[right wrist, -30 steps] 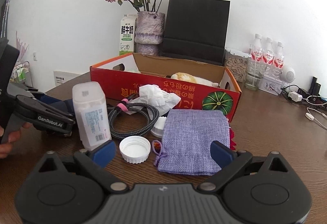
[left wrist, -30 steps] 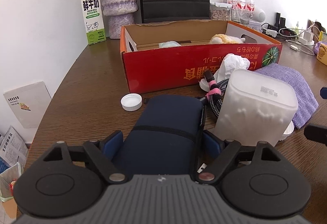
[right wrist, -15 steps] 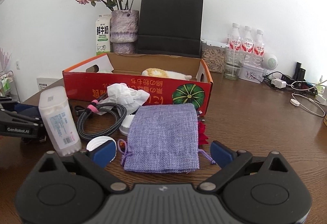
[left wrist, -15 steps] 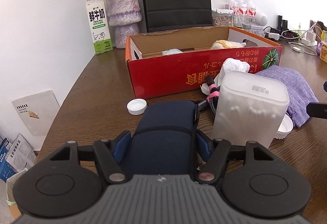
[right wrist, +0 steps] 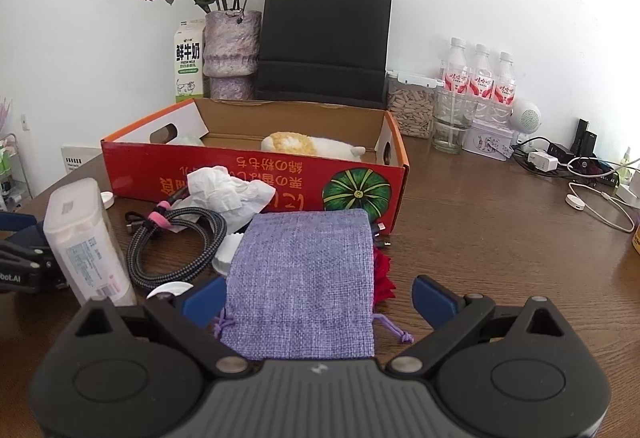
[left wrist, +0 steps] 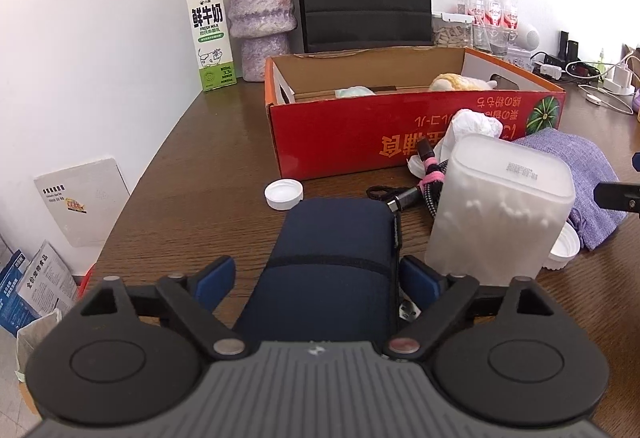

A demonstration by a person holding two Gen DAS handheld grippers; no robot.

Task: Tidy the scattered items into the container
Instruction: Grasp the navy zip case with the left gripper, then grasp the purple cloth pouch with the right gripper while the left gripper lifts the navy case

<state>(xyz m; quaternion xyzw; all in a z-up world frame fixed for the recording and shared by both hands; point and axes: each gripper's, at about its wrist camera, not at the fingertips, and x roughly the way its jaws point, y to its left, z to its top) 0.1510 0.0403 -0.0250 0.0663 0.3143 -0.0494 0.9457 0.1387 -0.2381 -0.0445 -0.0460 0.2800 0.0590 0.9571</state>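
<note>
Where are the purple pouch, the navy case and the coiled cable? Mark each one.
purple pouch (right wrist: 304, 274): right wrist view, middle of its woven face.
navy case (left wrist: 332, 258): left wrist view, top face near the seam.
coiled cable (right wrist: 176, 250): right wrist view, braided loop beside the pouch.

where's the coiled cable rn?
In the right wrist view the coiled cable lies on the table left of centre, between the cotton swab box and the purple pouch, just before the red box.

Box (right wrist: 256, 182) behind cable (right wrist: 176, 242); pouch (right wrist: 304, 270) right of cable; jar (right wrist: 86, 242) left.
</note>
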